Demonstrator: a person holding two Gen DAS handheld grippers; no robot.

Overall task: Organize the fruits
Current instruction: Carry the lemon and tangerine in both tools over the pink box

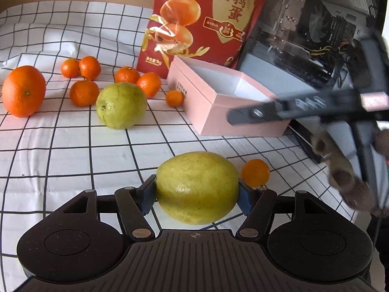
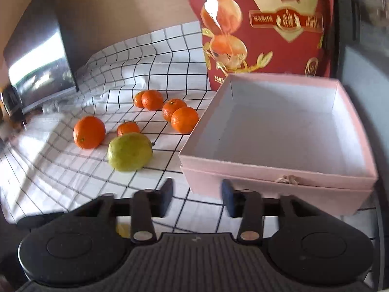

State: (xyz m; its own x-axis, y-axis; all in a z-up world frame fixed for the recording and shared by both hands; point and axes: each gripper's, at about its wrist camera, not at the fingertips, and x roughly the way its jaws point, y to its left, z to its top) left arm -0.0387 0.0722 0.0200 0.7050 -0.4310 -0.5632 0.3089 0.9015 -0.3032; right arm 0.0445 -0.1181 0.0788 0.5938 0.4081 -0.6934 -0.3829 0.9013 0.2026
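Left gripper [image 1: 197, 196]: blue pads clamped on both sides of a yellow-green, oval, finely pitted citrus fruit [image 1: 197, 187], which sits low over the cloth in the foreground. A small glossy orange mandarin [image 1: 255, 172] lies just beside it, on the side towards the box.

Right gripper [image 2: 197, 197]: fingers parted, nothing between the pads; checked cloth shows through the gap. It hangs at the near corner of the open pink cardboard box [image 2: 274, 182], matte, square, white inside, holding no fruit. In the left wrist view this gripper appears as a blurred dark bar across the box front, with a hand in a brown fuzzy glove [image 1: 340, 168] behind it.

Still on the cloth: a second green-yellow, round, dull-skinned fruit [image 1: 121, 105]; a large orange with dimpled peel [image 1: 23, 91]; a loose cluster of small mandarins [image 1: 83, 92] behind and beside them, well apart from the held fruit.

Surface: white tablecloth with thin black grid lines [image 1: 60, 158], rumpled and rising towards the back. A tall glossy red printed bag with egg pictures and gold lettering [image 1: 204, 22] stands upright behind the box, touching it or nearly so. An open computer case with dark metal parts and cables [image 1: 316, 36] sits beyond the box. Beige wall; a reflective dark panel [image 2: 39, 68] stands at the far edge.
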